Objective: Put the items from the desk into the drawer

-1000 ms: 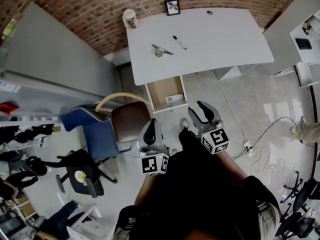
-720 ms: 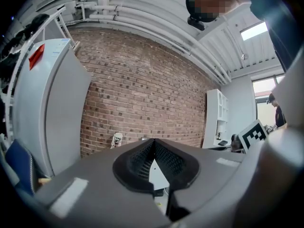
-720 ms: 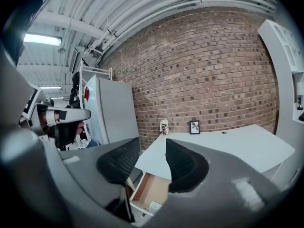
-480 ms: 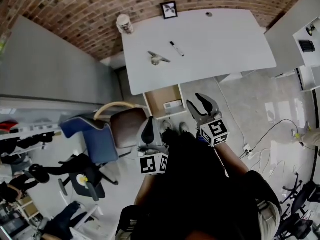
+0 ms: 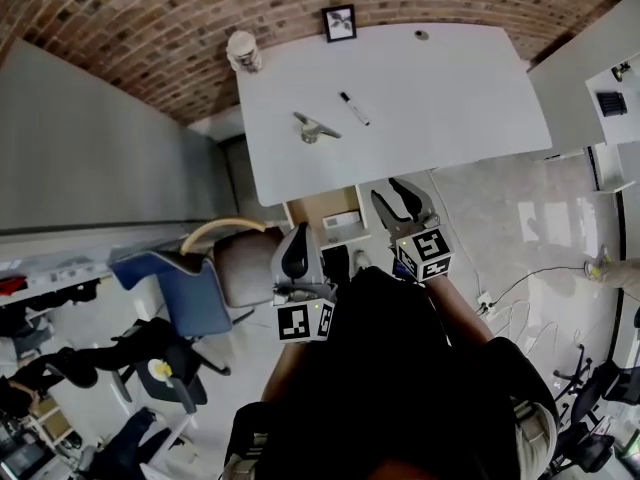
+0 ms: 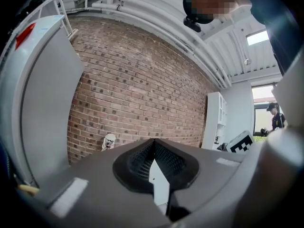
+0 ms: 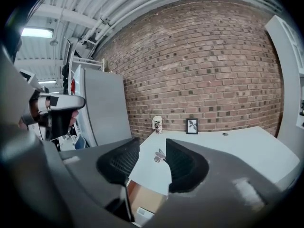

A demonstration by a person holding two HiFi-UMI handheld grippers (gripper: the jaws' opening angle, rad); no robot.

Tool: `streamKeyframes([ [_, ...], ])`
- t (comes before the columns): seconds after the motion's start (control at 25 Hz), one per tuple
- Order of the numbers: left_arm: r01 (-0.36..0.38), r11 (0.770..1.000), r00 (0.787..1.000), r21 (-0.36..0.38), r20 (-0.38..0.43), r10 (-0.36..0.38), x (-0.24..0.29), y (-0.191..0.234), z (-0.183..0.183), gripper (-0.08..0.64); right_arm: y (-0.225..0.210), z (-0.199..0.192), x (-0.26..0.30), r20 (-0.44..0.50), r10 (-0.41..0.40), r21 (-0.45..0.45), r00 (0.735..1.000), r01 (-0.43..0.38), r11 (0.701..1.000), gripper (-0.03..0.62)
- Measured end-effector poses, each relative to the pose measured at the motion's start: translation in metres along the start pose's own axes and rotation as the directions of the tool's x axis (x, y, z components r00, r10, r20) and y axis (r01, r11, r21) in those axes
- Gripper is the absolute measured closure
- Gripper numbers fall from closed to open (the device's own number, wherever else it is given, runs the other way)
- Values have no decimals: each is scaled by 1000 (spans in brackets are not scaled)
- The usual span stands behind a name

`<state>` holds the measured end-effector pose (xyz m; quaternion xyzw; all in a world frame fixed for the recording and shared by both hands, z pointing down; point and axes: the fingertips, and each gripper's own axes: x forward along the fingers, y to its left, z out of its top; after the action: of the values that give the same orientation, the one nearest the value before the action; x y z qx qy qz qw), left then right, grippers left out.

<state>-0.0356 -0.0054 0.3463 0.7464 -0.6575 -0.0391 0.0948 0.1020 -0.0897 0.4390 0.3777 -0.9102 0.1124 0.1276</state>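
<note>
Person's stepped closer, so the desk (image 5: 450,88) now sits right ahead. Left gripper (image 5: 296,252) is clenched on nothing, right gripper (image 5: 389,194) spread and empty. The marker (image 5: 353,109) and clip (image 5: 314,128) are still on the desk, with the open drawer (image 5: 322,206) below. Nothing's stowed yet.

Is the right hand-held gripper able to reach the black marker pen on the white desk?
Probably yes: the right hand-held gripper is open and empty, and nothing blocks the black marker pen.

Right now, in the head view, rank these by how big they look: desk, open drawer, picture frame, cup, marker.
1. desk
2. drawer, partly under the desk
3. picture frame and cup: look alike, so not ranked
4. marker
</note>
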Motion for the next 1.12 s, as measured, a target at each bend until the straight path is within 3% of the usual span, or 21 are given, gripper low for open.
streamKeyframes([
  [0.6, 64, 997, 995, -32, -78, -67, 122, 55, -4, 540, -80, -40, 139, -197, -50, 35, 979, 58, 998, 422],
  [1.12, 71, 995, 987, -74, -138, -81, 167, 78, -23, 540, -144, -127, 210, -405, -92, 66, 910, 129, 989, 422],
])
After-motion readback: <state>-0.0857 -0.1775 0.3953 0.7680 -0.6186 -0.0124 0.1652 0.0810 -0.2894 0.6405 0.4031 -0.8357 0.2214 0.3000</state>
